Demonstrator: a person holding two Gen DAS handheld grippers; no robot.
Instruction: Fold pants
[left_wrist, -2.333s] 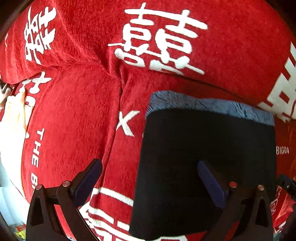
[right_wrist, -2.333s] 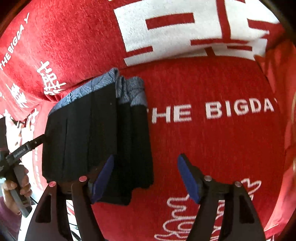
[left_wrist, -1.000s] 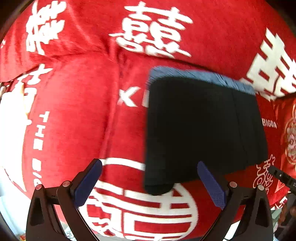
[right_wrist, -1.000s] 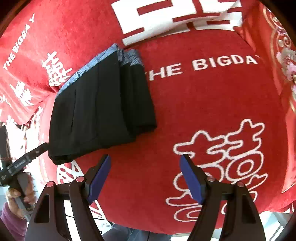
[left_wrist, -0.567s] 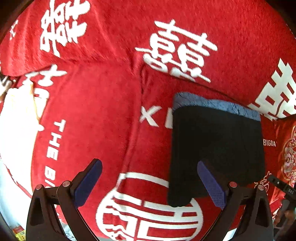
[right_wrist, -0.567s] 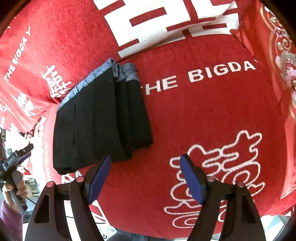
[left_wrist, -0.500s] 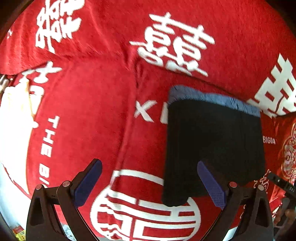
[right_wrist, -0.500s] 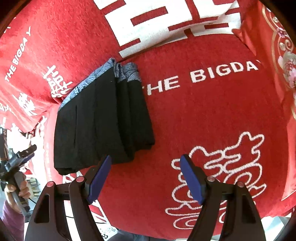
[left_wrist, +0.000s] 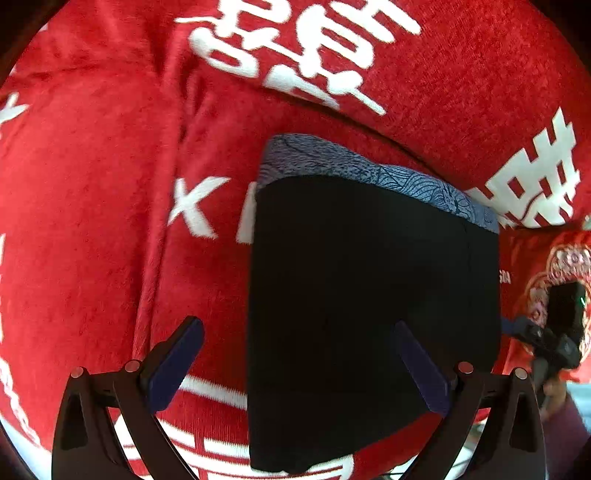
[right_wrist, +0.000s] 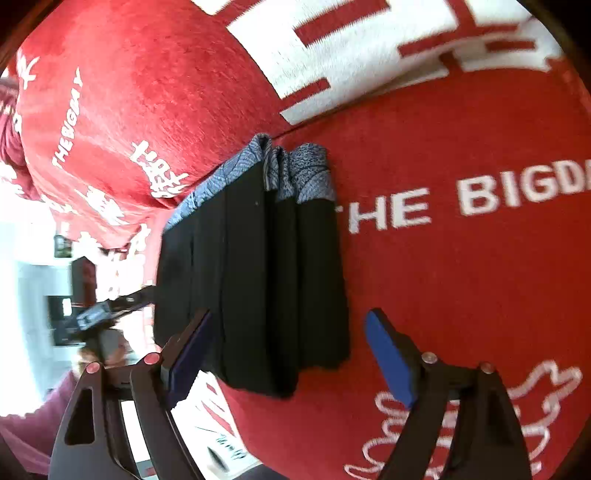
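A: Where were the pants (left_wrist: 373, 306)?

B: Folded into a black bundle on the red sofa cover (left_wrist: 92, 206), patterned blue waistband (left_wrist: 354, 166) toward the backrest, stacked layers showing along one side in the right wrist view.

A: And the left claw (left_wrist: 295, 365)?

B: Spread wide above the bundle's near edge, pressing on nothing.

A: The right claw (right_wrist: 291, 358)?

B: Wide too, its jaws having just been opening. It straddled the bundle's near corner, but neither pad squeezed the fabric.

Black pants (left_wrist: 369, 295), blue waistband, folded flat, on red sofa cover (left_wrist: 92, 221)
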